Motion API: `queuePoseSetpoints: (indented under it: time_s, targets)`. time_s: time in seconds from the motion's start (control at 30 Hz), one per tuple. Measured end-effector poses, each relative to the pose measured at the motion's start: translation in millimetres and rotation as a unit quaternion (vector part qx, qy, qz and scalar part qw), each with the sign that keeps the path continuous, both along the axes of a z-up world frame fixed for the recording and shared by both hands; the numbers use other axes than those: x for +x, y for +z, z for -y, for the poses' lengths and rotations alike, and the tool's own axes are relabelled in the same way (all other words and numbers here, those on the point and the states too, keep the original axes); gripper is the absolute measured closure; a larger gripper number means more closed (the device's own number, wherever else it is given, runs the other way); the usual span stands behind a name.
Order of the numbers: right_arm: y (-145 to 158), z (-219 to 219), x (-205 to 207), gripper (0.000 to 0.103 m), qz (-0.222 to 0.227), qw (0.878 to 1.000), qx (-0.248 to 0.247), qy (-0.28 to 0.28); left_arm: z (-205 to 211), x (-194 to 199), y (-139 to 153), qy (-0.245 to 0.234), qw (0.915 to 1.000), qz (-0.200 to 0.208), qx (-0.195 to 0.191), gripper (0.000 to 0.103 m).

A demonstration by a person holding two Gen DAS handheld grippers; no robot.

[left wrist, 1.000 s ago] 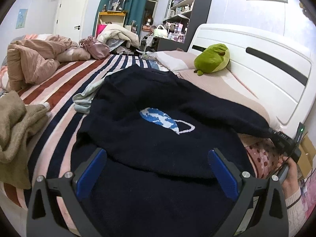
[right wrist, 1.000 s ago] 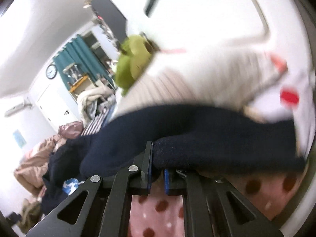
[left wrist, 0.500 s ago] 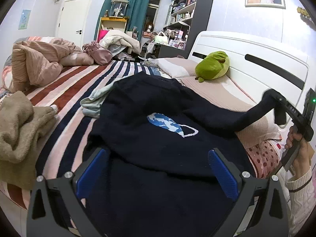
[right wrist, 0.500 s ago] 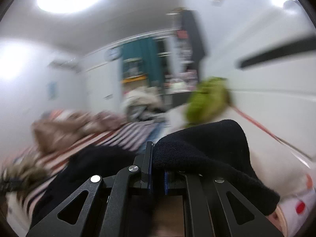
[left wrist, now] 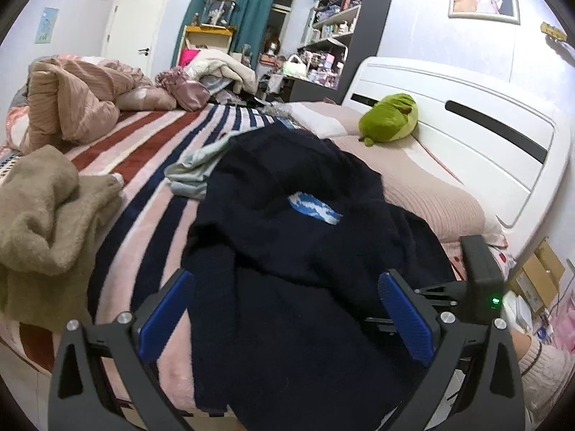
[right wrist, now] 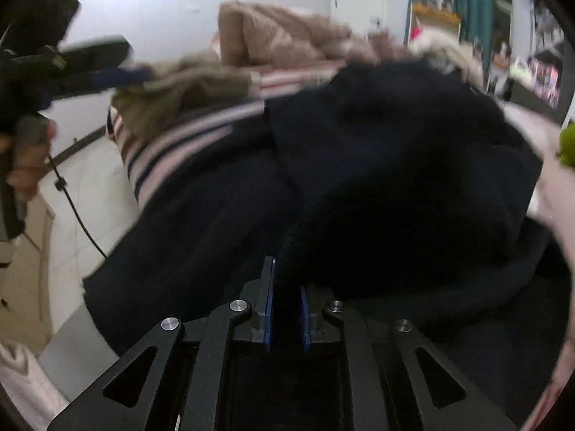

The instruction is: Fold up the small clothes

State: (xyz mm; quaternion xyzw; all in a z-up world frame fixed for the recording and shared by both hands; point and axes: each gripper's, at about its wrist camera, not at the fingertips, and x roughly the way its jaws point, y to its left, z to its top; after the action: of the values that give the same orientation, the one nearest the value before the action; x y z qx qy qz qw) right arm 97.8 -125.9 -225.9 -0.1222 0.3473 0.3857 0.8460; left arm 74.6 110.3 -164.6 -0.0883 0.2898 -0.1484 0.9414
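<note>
Left wrist: plush toy (left wrist: 390,117) (green) behind sweater (left wrist: 294,269)

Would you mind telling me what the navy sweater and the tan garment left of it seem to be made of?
Navy sweater: looks like a thick, matte knit with a fuzzy surface, probably wool or acrylic. Tan garment: looks like plush fleece, going by its soft nap and bulky folds.

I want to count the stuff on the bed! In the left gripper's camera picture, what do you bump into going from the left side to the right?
Tan fuzzy garment → pale grey-green garment → navy sweater → green plush toy → white headboard.
</note>
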Motion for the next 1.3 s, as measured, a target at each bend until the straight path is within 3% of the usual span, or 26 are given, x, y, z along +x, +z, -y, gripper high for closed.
queuePoseSetpoints:
  time_s: [0.17, 0.33, 0.4, 0.5, 0.57, 0.6, 0.63, 0.67, 0.7, 0.73, 0.97, 1.07, 1.2, 1.27, 1.3]
  targets:
    - [13, 17, 0, 0.093, -0.020, 0.999, 0.037, -0.008, 17, 9, -11, -0.023, 0.9996, -0.018, -0.007, 0.001]
    - [50, 64, -15, 0.066, -0.006, 0.995, 0.098, -0.006, 49, 34, -26, -0.063, 0.9963, -0.047, -0.037, 0.001]
    - [62, 81, -22, 0.061, 0.005, 0.994, 0.110, -0.010, 63, 45, -32, -0.074, 0.9947, -0.058, -0.042, 0.001]
    - [70, 110, -27, 0.060, 0.027, 0.993, 0.110, -0.044, 96, 64, -37, -0.087, 0.9936, -0.064, -0.033, 0.001]
    - [72, 127, -28, 0.060, 0.028, 0.990, 0.121, -0.064, 108, 77, -40, -0.070, 0.9956, -0.058, -0.023, 0.003]
    - [70, 134, -28, 0.060, 0.026, 0.989, 0.127, -0.071, 111, 83, -41, -0.053, 0.9969, -0.055, -0.018, 0.011]
    - [69, 141, -27, 0.060, 0.024, 0.988, 0.131, -0.078, 113, 92, -43, -0.034, 0.9977, -0.057, -0.011, 0.031]
    - [67, 144, -27, 0.060, 0.024, 0.988, 0.131, -0.084, 113, 99, -45, -0.024, 0.9979, -0.060, -0.004, 0.043]
    - [65, 147, -28, 0.060, 0.023, 0.987, 0.131, -0.087, 114, 103, -47, -0.019, 0.9977, -0.065, 0.004, 0.073]
    - [63, 150, -27, 0.060, 0.022, 0.987, 0.129, -0.091, 114, 106, -49, -0.018, 0.9971, -0.072, 0.014, 0.096]
    - [57, 166, -23, 0.060, 0.018, 0.985, 0.128, -0.111, 65, 44, -28, -0.008, 0.9991, -0.035, -0.022, 0.096]
    - [57, 170, -19, 0.060, 0.017, 0.984, 0.129, -0.124, 39, 9, -32, -0.015, 0.9978, -0.057, -0.031, 0.096]
    - [56, 173, -15, 0.060, 0.013, 0.982, 0.128, -0.138, 21, -33, -61, -0.051, 0.9905, -0.116, -0.055, 0.094]
    - [55, 172, -12, 0.060, 0.008, 0.981, 0.128, -0.148, 22, -48, -78, -0.085, 0.9833, -0.152, -0.053, 0.074]
    - [55, 172, -11, 0.060, 0.006, 0.980, 0.130, -0.151, 22, -53, -82, -0.094, 0.9815, -0.159, -0.052, 0.057]
